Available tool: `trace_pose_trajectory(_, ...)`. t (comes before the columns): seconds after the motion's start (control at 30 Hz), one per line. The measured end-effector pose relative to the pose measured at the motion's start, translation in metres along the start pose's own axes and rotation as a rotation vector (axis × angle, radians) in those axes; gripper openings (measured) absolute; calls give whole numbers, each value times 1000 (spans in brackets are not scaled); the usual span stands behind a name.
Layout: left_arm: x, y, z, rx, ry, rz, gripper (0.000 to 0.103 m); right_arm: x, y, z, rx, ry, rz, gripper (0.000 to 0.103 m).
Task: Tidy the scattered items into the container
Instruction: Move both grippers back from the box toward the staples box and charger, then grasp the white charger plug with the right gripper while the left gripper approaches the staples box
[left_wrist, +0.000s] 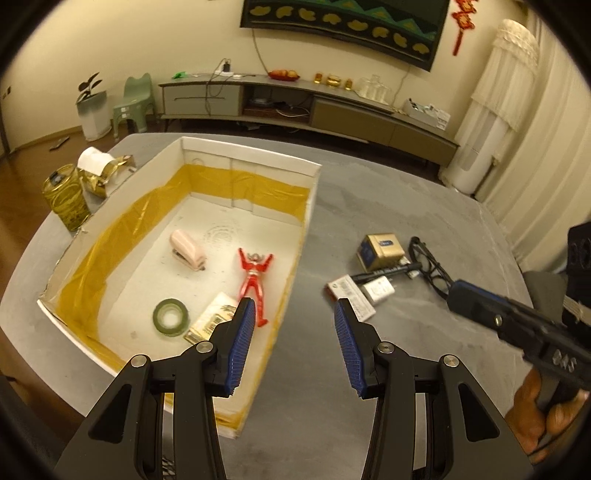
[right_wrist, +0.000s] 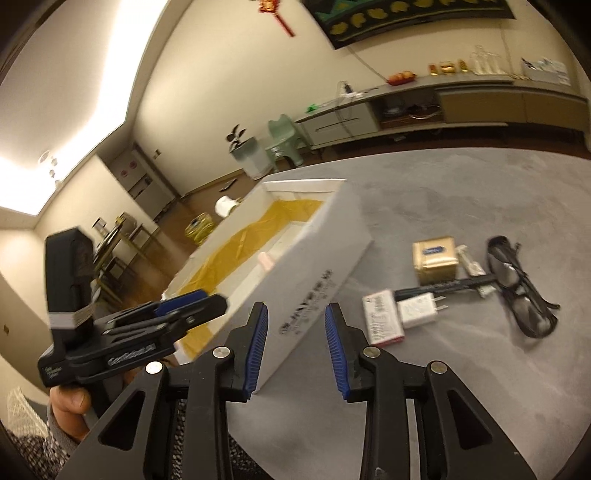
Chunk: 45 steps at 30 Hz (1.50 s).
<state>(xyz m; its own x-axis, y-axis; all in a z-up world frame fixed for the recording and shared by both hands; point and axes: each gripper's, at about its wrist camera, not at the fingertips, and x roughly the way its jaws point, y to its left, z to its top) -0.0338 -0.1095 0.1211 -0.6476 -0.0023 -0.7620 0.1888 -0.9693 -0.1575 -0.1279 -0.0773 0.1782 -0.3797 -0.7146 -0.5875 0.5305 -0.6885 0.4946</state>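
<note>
A white box (left_wrist: 312, 206) with a yellow liner holds a pink stapler (left_wrist: 186, 249), a red toy figure (left_wrist: 255, 282), a green tape roll (left_wrist: 170, 317) and a small packet (left_wrist: 212, 319). My left gripper (left_wrist: 293, 332) is open and empty over the box's right wall. Right of the box lie a gold box (left_wrist: 380, 251), black glasses (left_wrist: 430, 266), a black pen (left_wrist: 388, 271), a white charger (left_wrist: 378, 290) and a white card (left_wrist: 351, 297). My right gripper (right_wrist: 295, 336) is open and empty beside the box (right_wrist: 325, 266), short of the card (right_wrist: 382, 319) and charger (right_wrist: 419, 308).
The grey table (left_wrist: 424, 350) stretches in front of and right of the items. A gold tin (left_wrist: 66, 197) and a paper roll (left_wrist: 94, 160) stand left of the box. The right gripper's body (left_wrist: 517, 325) shows at the right edge.
</note>
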Motion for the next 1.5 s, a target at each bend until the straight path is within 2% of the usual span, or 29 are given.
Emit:
trace_pose_trajectory(0.33, 24, -60, -15, 99, 71, -54, 47, -22, -57, 3, 145, -47, -75, 40)
trace_pose_trajectory(0.63, 82, -98, -22, 130, 147, -71, 47, -8, -80, -4, 179, -11, -126, 48)
trace_pose_trajectory(0.87, 136, -109, -20, 133, 191, -33, 47, 6, -94, -7, 191, 17, -163, 49)
trace_pose_trajectory(1.03, 162, -106, -19, 121, 194, -2, 47, 35, -98, -2, 147, 63, -214, 50)
trace_pose_trajectory(1.2, 160, -100, -23, 156, 150, 41, 48, 74, -97, 7, 74, 93, -245, 50)
trace_pose_trajectory(1.23, 159, -96, -25, 159, 149, 44, 48, 81, -97, 8, 61, 101, -243, 48)
trace_pose_trajectory(1.3, 159, -83, -30, 140, 174, 42, 48, 94, -98, 7, 42, 114, -227, 35)
trace_pose_trajectory(1.37, 162, -68, -34, 101, 191, 20, 48, 105, -99, 4, 23, 136, -235, 34)
trace_pose_trajectory(1.43, 159, -58, -36, 88, 190, 18, 48, 112, -101, -1, 6, 169, -263, 26)
trace_pose_trajectory(1.5, 156, -49, -34, 59, 192, -14, 48, 111, -101, -1, -17, 193, -299, 25)
